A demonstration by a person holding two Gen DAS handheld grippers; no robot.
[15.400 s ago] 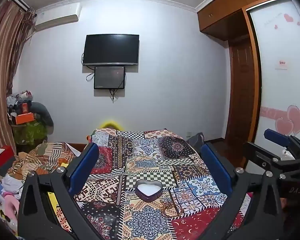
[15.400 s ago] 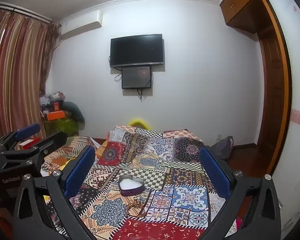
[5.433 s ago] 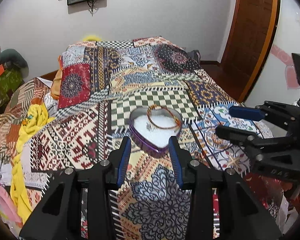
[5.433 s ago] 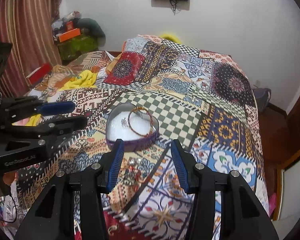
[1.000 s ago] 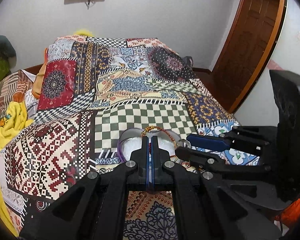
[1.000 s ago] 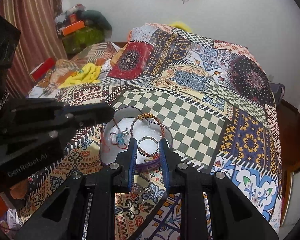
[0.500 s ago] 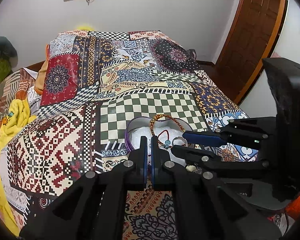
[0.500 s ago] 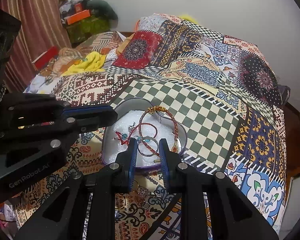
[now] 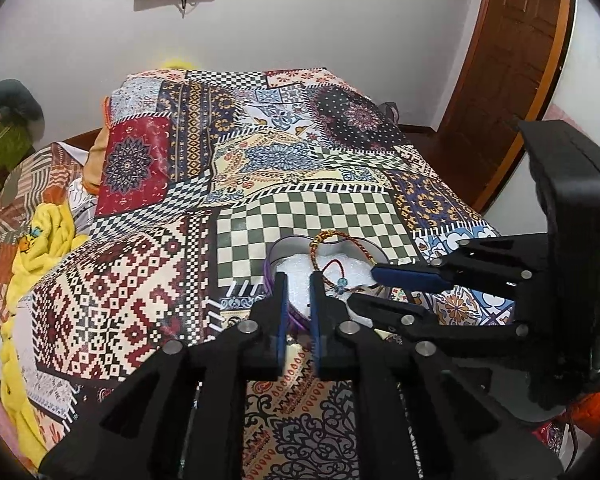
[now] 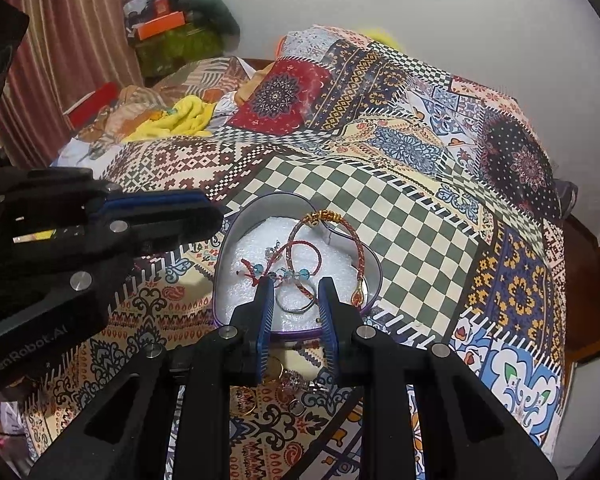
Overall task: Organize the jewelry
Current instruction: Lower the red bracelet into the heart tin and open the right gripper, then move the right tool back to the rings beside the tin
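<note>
— Grippers?
— My left gripper (image 9: pixel 298 280): narrowly parted, empty. My right gripper (image 10: pixel 294 286): slightly parted around a silver ring (image 10: pixel 296 300), contact unclear.
— Jewelry?
— Bracelets (image 10: pixel 328 240) inside heart tin (image 10: pixel 236 220) on quilt (image 10: pixel 420 220).

Both wrist cameras look down, close, from opposite sides onto the shared purple heart-shaped tin (image 9: pixel 269 264) (image 10: pixel 236 220).

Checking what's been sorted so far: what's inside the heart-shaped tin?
In the heart-shaped tin: white padding, braided bracelet, red cord bracelet, silver ring. The right gripper hides its near edge.
</note>
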